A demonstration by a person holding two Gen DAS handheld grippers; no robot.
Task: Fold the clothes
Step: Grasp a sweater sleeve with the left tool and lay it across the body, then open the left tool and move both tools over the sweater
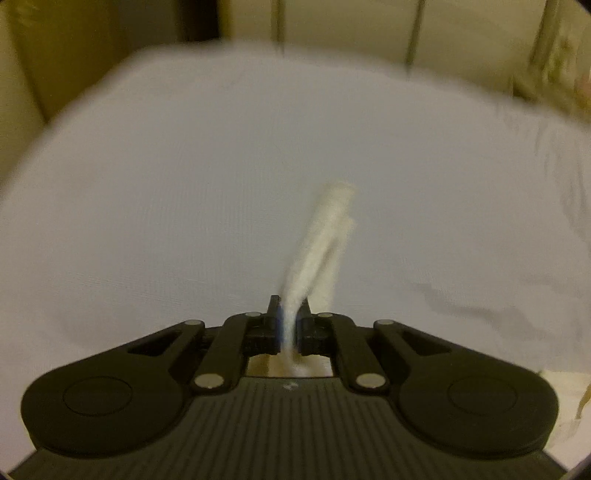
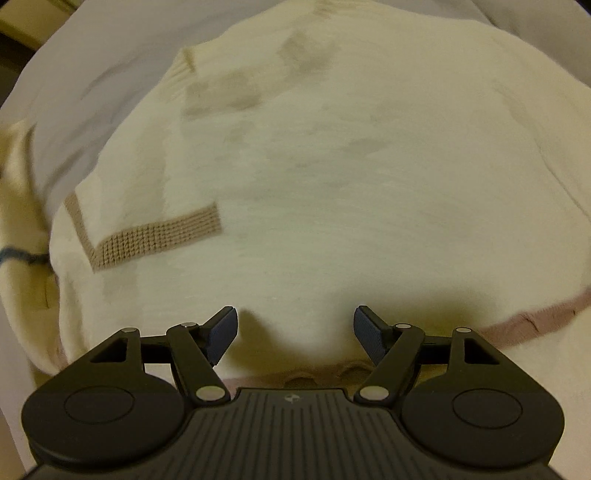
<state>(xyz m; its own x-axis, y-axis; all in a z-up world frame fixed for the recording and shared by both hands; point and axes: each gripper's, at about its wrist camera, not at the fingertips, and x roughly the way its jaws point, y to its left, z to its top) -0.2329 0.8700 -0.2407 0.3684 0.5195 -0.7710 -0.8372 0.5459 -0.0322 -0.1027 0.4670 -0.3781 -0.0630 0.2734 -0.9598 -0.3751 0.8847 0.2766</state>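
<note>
Left wrist, left tool point(image 1: 289, 325) pinching cream sweater point(image 1: 321, 243), no readable writing

On my left feed: one white sheet point(image 1: 184, 206), smooth and flat, filling most of the view, with faint creases toward its right side. Behind it, cream panelled surfaces point(image 1: 461, 33) with vertical seams, blurred; I cannot tell whether wall or furniture. A dark vertical strip point(image 1: 201, 18) stands between the panels at upper left. On my right feed: the same white sheet point(image 2: 92, 74), lightly rumpled along the upper left, and a short blue strand point(image 2: 20, 256) at the left edge.
</note>
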